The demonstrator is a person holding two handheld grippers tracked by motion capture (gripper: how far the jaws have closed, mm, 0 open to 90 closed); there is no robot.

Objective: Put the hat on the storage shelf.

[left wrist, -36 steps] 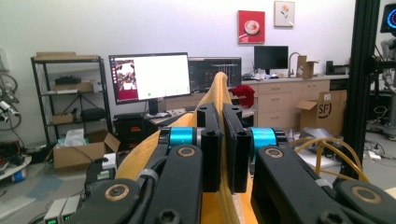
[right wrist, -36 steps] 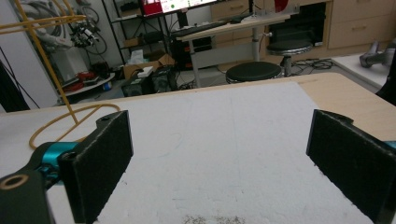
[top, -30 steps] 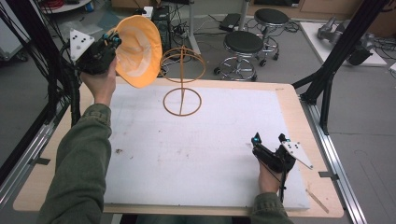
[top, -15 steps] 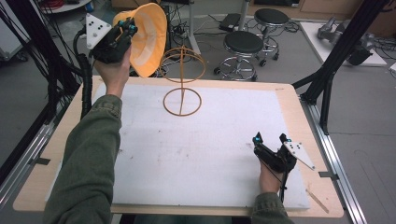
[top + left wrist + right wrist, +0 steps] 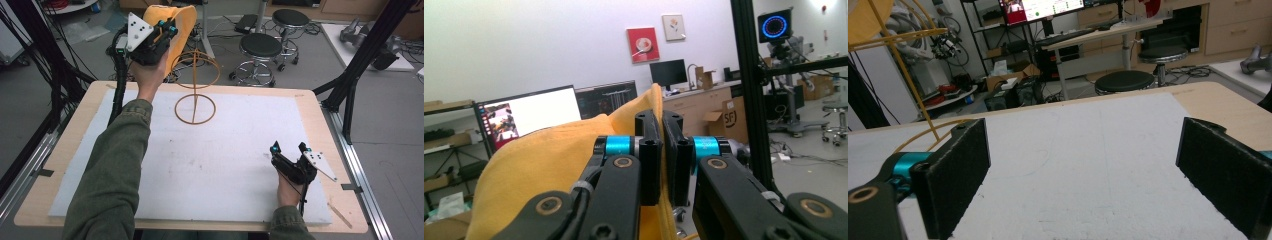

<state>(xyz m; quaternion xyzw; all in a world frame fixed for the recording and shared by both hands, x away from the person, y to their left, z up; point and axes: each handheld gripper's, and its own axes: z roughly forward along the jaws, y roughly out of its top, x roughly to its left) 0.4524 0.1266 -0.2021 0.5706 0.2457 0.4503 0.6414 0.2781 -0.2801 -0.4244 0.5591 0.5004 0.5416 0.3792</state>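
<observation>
Above the wire stand (image 5: 196, 85), left tongs (image 5: 166, 30) clamped on yellow hat (image 5: 182, 27), hanging lengthwise downward; right tongs (image 5: 289, 148) wide open, empty.

Green sleeves (image 5: 117, 165). Both grippers (image 5: 161, 31) (image 5: 289, 148) are black, with blue bits, grey three-cornered plates and black cables.

text: "SFJ" | on: cardboard box (image 5: 727, 118) | view: left gripper
</observation>
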